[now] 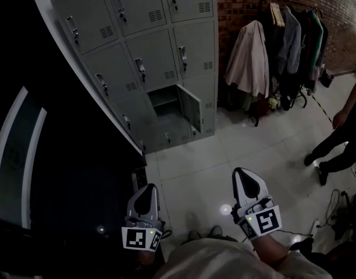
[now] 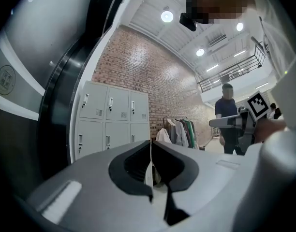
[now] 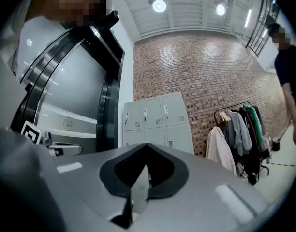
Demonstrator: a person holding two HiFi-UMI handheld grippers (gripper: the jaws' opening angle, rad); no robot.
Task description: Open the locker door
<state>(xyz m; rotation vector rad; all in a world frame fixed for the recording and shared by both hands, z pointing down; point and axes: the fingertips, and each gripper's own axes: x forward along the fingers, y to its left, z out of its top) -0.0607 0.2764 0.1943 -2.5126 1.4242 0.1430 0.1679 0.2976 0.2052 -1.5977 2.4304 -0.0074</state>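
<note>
A bank of grey metal lockers (image 1: 143, 57) stands against the brick wall, well ahead of me. One door in the lower middle column (image 1: 190, 107) hangs open to the right, showing a compartment with a shelf (image 1: 163, 97); the other doors look closed. My left gripper (image 1: 148, 187) and right gripper (image 1: 242, 171) are low over the white floor, far short of the lockers. Both have their jaws together with nothing between them. The lockers (image 2: 111, 115) also show beyond my left gripper (image 2: 150, 142) in its own view, and the lockers (image 3: 157, 117) beyond my right gripper (image 3: 147, 145) in its view.
A clothes rack (image 1: 282, 51) with hanging coats stands right of the lockers. A person (image 1: 341, 138) walks at the right edge. A dark curved structure (image 1: 50, 173) fills the left side. Cables (image 1: 341, 211) lie on the floor at lower right.
</note>
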